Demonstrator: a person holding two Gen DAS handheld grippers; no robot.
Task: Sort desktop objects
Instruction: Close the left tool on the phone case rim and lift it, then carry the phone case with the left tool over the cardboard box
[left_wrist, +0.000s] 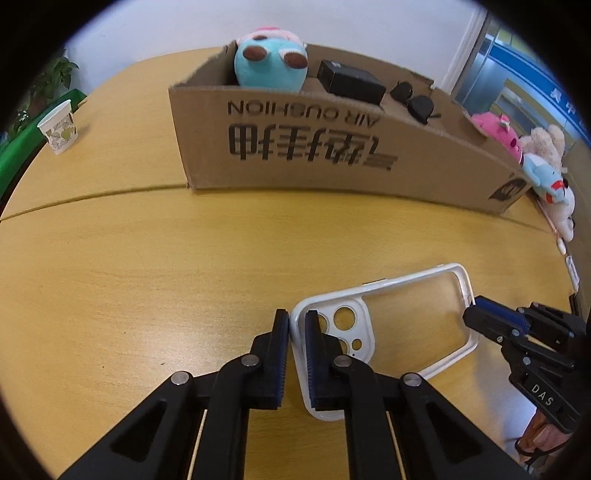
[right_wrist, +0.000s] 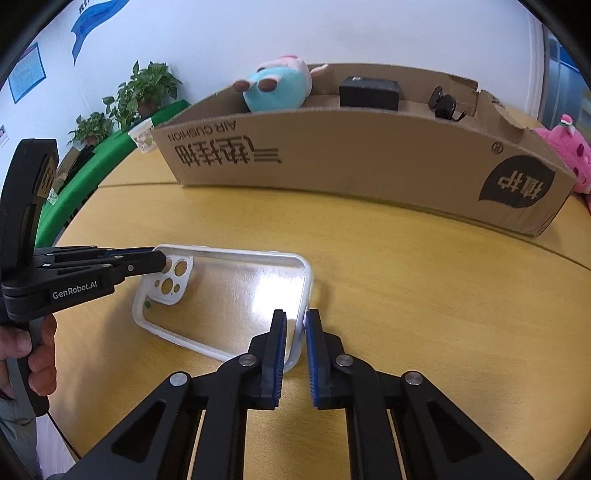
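We count one phone case (left_wrist: 413, 306), clear-backed w/ white rim, flat on the wooden table (left_wrist: 129, 277), near its front edge. Two tongs grip it at opposite ends: left gripper (left_wrist: 296, 332) is clenched on the rim at the camera-cutout end; right gripper (right_wrist: 295, 332) is clenched on the rim at the other short end. One cardboard box (right_wrist: 369, 162) stands behind the case, well apart from it; inside we count 3 items: one teal plush (right_wrist: 280, 88), one black box (right_wrist: 369, 93), one pair of sunglasses (right_wrist: 445, 104). Several more plush toys (left_wrist: 543, 162) lie just beside the box's right end. One paper cup (left_wrist: 59, 127) sits at far left. Legible: "AIR CUSHION" on the box, upside down; "GenRobot.AI" and "DAS" on the tongs. Bare tabletop runs between case and box.
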